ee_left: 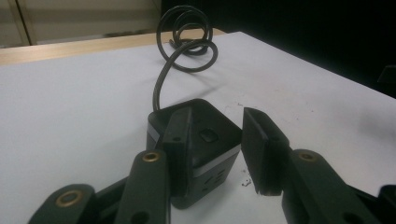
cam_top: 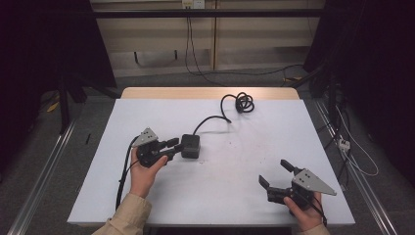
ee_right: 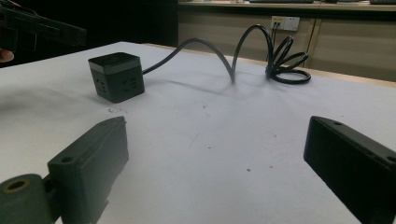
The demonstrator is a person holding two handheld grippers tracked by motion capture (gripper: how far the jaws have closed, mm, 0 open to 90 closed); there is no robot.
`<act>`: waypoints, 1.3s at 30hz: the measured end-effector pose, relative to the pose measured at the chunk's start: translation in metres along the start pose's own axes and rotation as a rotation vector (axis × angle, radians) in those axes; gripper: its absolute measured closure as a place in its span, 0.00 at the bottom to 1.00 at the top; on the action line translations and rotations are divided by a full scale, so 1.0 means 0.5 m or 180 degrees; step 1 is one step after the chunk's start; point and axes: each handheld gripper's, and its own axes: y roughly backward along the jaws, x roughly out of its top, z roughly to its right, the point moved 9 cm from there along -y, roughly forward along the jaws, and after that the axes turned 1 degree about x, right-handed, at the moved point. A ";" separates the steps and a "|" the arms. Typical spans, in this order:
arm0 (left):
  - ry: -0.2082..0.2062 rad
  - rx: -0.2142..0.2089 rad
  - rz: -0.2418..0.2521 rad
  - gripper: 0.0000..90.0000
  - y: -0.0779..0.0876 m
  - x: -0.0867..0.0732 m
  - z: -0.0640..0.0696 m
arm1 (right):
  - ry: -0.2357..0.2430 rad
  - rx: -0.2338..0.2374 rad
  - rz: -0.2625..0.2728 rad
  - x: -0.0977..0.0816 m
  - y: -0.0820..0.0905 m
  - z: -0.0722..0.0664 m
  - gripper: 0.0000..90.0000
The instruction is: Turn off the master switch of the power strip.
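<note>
Right gripper (cam_top: 275, 175) near worktop (cam_top: 244, 196) front right corner, jaws released. Left gripper (cam_top: 175, 147) straddles cube (ee_left: 201, 140): its own view shows one pad touching, other clear. Cable (cam_top: 238, 102) coiled at far edge.

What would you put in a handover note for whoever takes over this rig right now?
Left claw: jaws straddle the black cube power strip at mid table. One pad lies against a face; the other stands apart with a gap showing, so it is not yet gripped.
Right claw: wide open, nothing between its jaws, at the near right of the white table.
Cord: runs from the cube to a loose coil near the far edge.
Done: left claw brought around the cube.
Left: close on the cube, probably then lift or move it; watch the trailing cord.
</note>
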 end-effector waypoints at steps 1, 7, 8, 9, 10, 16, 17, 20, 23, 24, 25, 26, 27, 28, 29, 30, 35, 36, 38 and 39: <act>0.0014 -0.0004 -0.0004 0.72 -0.001 0.000 0.000 | -0.0002 0.0001 0.0000 0.000 0.000 0.000 0.07; 0.0049 0.0010 -0.0017 0.74 -0.004 -0.001 -0.004 | -0.0003 0.0003 0.0002 0.001 0.000 -0.001 0.07; 0.0050 0.0015 -0.0020 0.74 -0.004 -0.001 -0.005 | -0.0006 0.0003 0.0004 0.001 0.000 -0.001 0.07; 0.0058 0.0020 -0.0019 0.74 -0.005 -0.001 -0.005 | -0.0006 0.0003 0.0004 0.001 0.000 -0.001 0.07; 0.0060 0.0022 -0.0021 0.75 -0.005 -0.001 -0.006 | -0.0003 0.0004 0.0003 0.001 0.000 -0.001 0.07; 0.0058 0.0037 -0.0050 0.78 -0.007 0.000 -0.008 | -0.0006 0.0000 0.0006 0.001 0.001 0.000 0.07; 0.0051 0.0039 -0.0054 0.79 -0.008 0.001 -0.008 | -0.0007 -0.0001 0.0005 0.001 0.001 0.000 0.07; 0.0034 0.0026 -0.0062 0.80 -0.010 0.003 -0.006 | -0.0008 0.0000 0.0005 0.001 0.001 0.000 0.07; 0.0028 0.0008 -0.0078 0.82 -0.014 0.004 -0.003 | -0.0006 -0.0002 0.0004 0.001 0.001 0.000 0.07; 0.0009 0.0018 -0.0092 0.82 -0.016 0.004 -0.004 | -0.0008 -0.0001 0.0004 0.001 0.001 0.000 0.07; 0.0009 0.0018 -0.0092 0.83 -0.016 0.004 -0.004 | -0.0008 -0.0001 0.0004 0.001 0.001 0.000 0.07; 0.0016 0.0020 -0.0097 0.83 -0.017 0.003 -0.004 | -0.0008 -0.0002 0.0005 0.001 0.001 0.001 0.07; 0.0017 0.0019 -0.0103 0.84 -0.017 0.003 -0.004 | -0.0005 -0.0001 0.0005 0.001 0.001 0.001 0.07; 0.0019 0.0016 -0.0104 0.84 -0.018 0.004 -0.004 | -0.0006 0.0000 0.0004 0.001 0.001 0.001 0.07; 0.0017 0.0013 -0.0102 0.85 -0.018 0.004 -0.004 | -0.0006 -0.0001 0.0003 0.001 0.001 0.001 0.07; 0.0013 0.0017 -0.0110 0.85 -0.018 0.004 -0.004 | -0.0007 0.0000 0.0001 0.000 0.001 0.001 0.07; -0.0017 0.0008 -0.0127 0.87 -0.021 0.006 -0.003 | -0.0005 0.0000 0.0004 0.001 0.001 0.001 0.07; -0.0017 0.0009 -0.0135 0.88 -0.022 0.006 -0.002 | -0.0005 0.0000 0.0005 0.001 0.001 0.001 0.07; -0.0020 0.0007 -0.0137 0.88 -0.022 0.006 -0.003 | -0.0003 0.0001 0.0006 0.001 0.001 0.001 0.07; -0.0022 0.0008 -0.0136 0.88 -0.023 0.006 -0.003 | -0.0007 0.0001 0.0006 0.001 0.001 0.001 0.07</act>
